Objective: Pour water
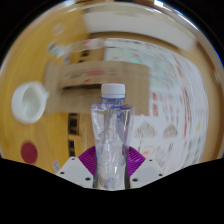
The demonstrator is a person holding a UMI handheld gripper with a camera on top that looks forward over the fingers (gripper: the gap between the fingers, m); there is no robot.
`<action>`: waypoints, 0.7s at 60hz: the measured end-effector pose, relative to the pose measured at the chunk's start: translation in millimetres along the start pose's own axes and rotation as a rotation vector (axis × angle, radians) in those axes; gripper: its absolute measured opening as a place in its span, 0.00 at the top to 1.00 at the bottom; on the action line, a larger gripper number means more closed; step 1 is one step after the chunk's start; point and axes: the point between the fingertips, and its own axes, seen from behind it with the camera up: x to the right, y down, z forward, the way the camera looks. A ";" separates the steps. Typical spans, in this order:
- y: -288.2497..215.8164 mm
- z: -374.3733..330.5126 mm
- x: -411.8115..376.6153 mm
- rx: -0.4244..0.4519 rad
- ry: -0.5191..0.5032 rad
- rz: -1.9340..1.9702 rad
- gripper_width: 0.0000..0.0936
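A clear plastic water bottle (111, 135) with a white cap (113, 90) stands upright between my fingers. My gripper (111, 163) is shut on the bottle's lower body, and the purple pads (88, 157) press against it on both sides. A white cup (29, 100) sits on the yellowish wooden table (25, 65), off to the left and beyond the fingers. The bottle's base is hidden below the fingers.
A brown cardboard box (105, 78) lies behind the bottle. White packaging with red print (165, 110) is spread to the right. A small dark red round object (30, 151) rests near the left finger.
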 end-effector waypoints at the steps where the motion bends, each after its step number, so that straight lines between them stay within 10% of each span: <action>1: 1.4 -1.2 6.4 0.001 0.000 0.072 0.62; 21: 28.7 -11.9 -0.3 0.031 -0.206 1.389 0.63; 42: 38.4 -5.3 -166.2 -0.080 -0.384 1.566 0.62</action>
